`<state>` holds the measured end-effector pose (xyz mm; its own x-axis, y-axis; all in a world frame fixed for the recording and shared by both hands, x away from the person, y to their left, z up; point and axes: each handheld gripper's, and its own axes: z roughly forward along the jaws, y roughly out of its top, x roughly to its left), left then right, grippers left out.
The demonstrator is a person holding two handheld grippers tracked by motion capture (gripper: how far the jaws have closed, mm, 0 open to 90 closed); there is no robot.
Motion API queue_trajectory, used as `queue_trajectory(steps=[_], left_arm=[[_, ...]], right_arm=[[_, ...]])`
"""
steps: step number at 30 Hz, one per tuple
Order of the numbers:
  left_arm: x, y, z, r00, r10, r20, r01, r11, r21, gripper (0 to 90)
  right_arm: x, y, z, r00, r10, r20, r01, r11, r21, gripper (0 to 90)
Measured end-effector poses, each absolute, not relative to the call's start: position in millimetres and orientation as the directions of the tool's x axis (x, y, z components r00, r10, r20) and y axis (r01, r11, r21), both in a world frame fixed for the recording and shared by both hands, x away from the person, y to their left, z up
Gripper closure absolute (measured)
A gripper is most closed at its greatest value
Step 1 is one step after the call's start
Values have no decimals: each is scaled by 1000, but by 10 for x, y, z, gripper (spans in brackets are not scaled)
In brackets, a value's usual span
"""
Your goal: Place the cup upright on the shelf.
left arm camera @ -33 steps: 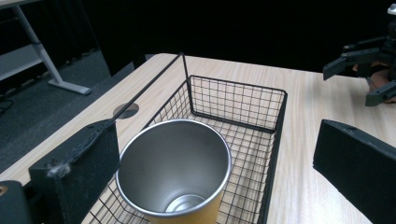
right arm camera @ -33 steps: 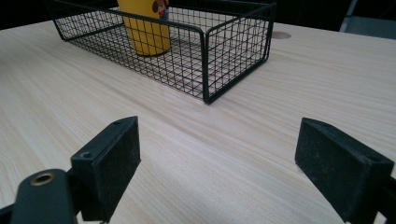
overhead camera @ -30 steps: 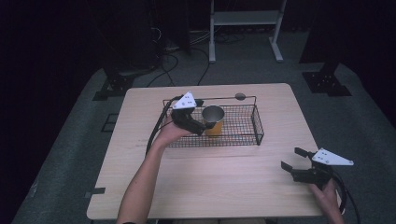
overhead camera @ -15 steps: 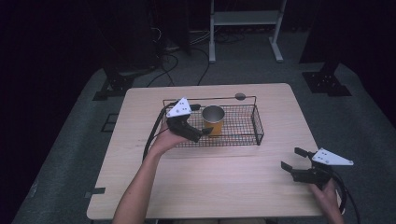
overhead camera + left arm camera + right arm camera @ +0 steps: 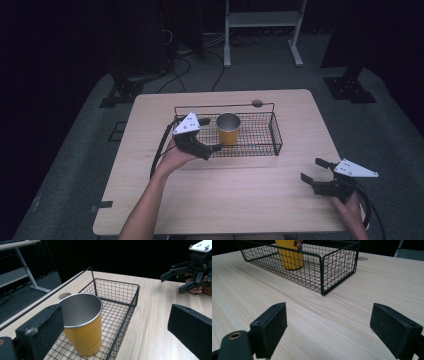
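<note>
1. Left gripper (image 5: 209,141) sits at the near-left corner of the wire basket (image 5: 272,131), jaws spread wide and gripping nothing; from its own view the left jaw stands beside the cup while the right jaw hangs over bare desk outside the basket.
2. The cup (image 5: 228,128) stands upright inside the basket, in its left half (yellow body, metal rim and inside); in the left gripper view the cup (image 5: 83,326) is clear of both jaws, though whether the left jaw brushes its wall I cannot tell; the cup is empty as far as that view looks into it.
3. The basket rests on the desk (image 5: 150,110) toward the far side, roughly central; its handle (image 5: 225,105) runs along the far long side; a small round disc (image 5: 257,103) lies on the desk just behind it.
4. Right gripper (image 5: 315,170) is over at the near-right corner of the desk, well apart from the basket; its jaws stand wide apart with only desk between them, and its own view looks across bare wood to the basket (image 5: 322,270) and the cup (image 5: 289,255) beyond.
5. Across the desk, the left gripper view catches the right gripper (image 5: 175,280) in the person's hand, likewise agape.
</note>
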<state>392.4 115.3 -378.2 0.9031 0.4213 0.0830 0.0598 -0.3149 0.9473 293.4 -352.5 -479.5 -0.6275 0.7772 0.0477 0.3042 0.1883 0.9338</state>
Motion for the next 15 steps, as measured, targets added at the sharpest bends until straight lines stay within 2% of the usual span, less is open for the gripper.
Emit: queue_trajectory(steps=[15], left_arm=[[3714,1286,-3874,893,444,78,68,-305,950,0]], right_arm=[[2935,-3525,-4796,-627,777,48,305,189,933,132]])
